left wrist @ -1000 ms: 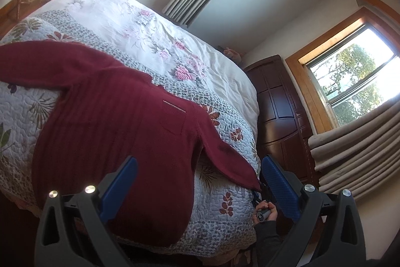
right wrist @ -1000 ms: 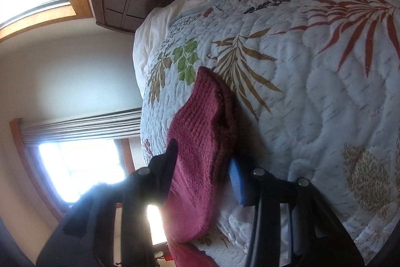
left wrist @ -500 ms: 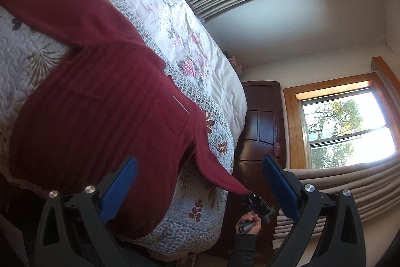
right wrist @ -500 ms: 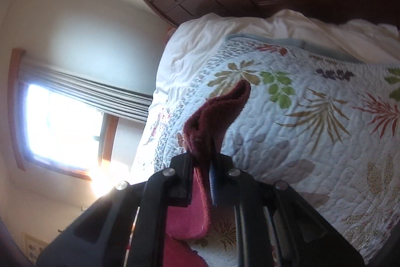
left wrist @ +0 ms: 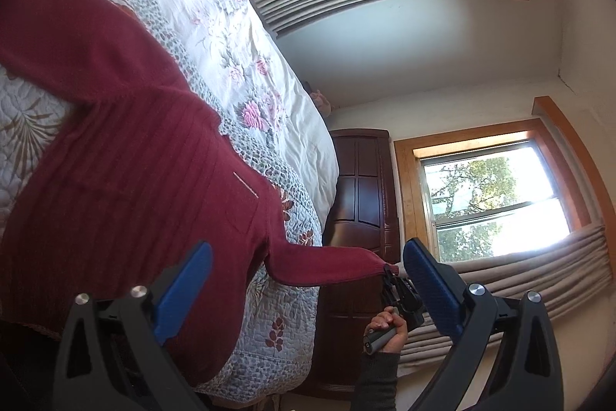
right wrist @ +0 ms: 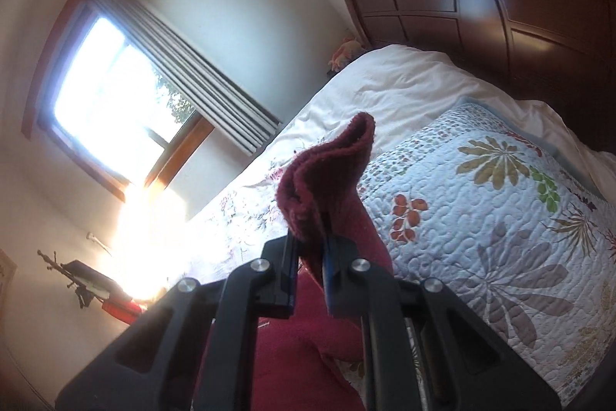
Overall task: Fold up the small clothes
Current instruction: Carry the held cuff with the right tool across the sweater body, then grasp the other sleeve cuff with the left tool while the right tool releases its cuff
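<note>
A dark red ribbed sweater [left wrist: 115, 180] lies spread on the quilted bed [left wrist: 277, 311]. In the left wrist view my left gripper [left wrist: 308, 289] stands open above the sweater's lower body, holding nothing. One sleeve [left wrist: 331, 266] is stretched out taut past the bed's edge to my right gripper [left wrist: 396, 289], held by a person's hand [left wrist: 385, 330]. In the right wrist view my right gripper [right wrist: 312, 249] is shut on that sleeve's cuff [right wrist: 327, 172], which sticks up folded beyond the fingertips, lifted off the quilt [right wrist: 481, 218].
A dark wooden headboard [right wrist: 500, 10] stands at the bed's far end, with white bedding [right wrist: 404, 91] below it. Windows with blinds [left wrist: 492, 203] line the walls. A small stand with objects [right wrist: 88, 284] sits by the sunlit wall.
My right gripper closed on the sleeve cuff and lifted it off the quilt, pulling the sleeve out straight past the bed's edge. The left gripper tilted and stayed open.
</note>
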Motion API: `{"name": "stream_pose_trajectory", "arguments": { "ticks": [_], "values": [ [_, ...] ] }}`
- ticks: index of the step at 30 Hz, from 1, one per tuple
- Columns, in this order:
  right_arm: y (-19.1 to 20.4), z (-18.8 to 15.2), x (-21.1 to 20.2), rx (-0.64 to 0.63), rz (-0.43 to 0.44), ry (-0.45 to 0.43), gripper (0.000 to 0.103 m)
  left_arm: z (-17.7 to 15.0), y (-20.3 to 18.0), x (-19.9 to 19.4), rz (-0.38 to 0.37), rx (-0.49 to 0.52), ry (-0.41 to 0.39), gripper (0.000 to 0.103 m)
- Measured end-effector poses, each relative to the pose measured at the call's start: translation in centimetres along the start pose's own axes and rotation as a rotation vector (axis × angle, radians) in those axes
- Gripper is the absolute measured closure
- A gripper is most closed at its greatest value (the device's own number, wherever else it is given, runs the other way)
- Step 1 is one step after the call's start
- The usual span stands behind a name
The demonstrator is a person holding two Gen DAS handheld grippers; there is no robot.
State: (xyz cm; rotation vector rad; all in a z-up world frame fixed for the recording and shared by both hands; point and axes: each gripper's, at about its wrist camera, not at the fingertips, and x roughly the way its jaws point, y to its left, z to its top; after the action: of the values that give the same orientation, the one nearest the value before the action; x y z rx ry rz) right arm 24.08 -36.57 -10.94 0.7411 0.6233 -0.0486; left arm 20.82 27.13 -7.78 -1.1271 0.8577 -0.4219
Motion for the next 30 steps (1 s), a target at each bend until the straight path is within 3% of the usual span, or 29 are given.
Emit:
{"name": "stream_pose_trajectory", "arguments": {
  "ticks": [7, 11, 21, 27, 30],
  "values": [
    [6.5, -3.8, 4.1, -0.088, 0.024, 0.079, 0.093, 1.9, -0.3, -0.9, -0.025, 0.077, -0.104, 0.004],
    [10.0, -7.0, 7.6, -0.132, 0.045, 0.154, 0.093, 2.9, -0.3, -0.5, 0.004, 0.087, -0.079, 0.004],
    [16.9, -18.1, 16.6, -0.292, -0.009, 0.359, 0.093, 4.8, -0.1, 0.7, -0.033, 0.134, -0.032, 0.004],
    [17.9, -24.1, 21.5, -0.358, -0.068, 0.48, 0.093, 6.7, 1.7, 4.6, -0.003, 0.098, 0.033, 0.004],
    [17.7, -26.3, 22.8, -0.393, -0.087, 0.532, 0.084, 7.4, 3.5, 7.8, -0.002, 0.04, 0.085, 0.004]
  ]
}}
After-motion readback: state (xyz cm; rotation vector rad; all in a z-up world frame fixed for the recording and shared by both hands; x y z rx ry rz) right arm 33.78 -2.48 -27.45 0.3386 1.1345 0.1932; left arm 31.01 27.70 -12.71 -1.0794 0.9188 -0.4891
